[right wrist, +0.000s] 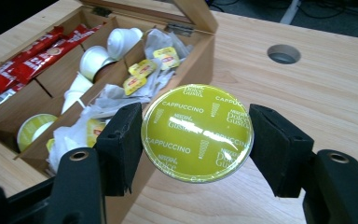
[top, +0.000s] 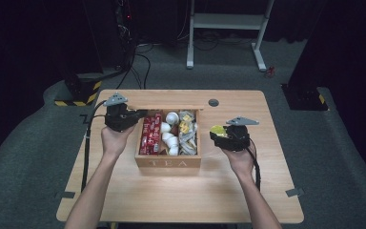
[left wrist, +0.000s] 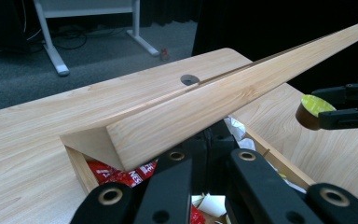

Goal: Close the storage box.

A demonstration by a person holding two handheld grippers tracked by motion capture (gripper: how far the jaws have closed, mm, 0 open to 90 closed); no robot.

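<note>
1. The right tongs (right wrist: 196, 140) pinch a green-lidded cappuccino capsule (right wrist: 197, 132) by its rim, one pad on each side, with the foil top facing the camera.
2. The capsule hangs just beside the right wall of the wooden tea box (top: 168, 162), above the counter (top: 267, 181); the box lies to the left of the right tongs, so the right hand is the nearer one for dropping it in.
3. The left tongs (left wrist: 205, 154) sit under the front edge of the raised lid (left wrist: 223, 100) and appear to prop it open; how far the jaws are spread cannot be told.
4. Inside the box, red sachets (top: 150, 133), white pods (top: 169, 133) and tea bags (top: 188, 131) fill separate compartments.
</note>
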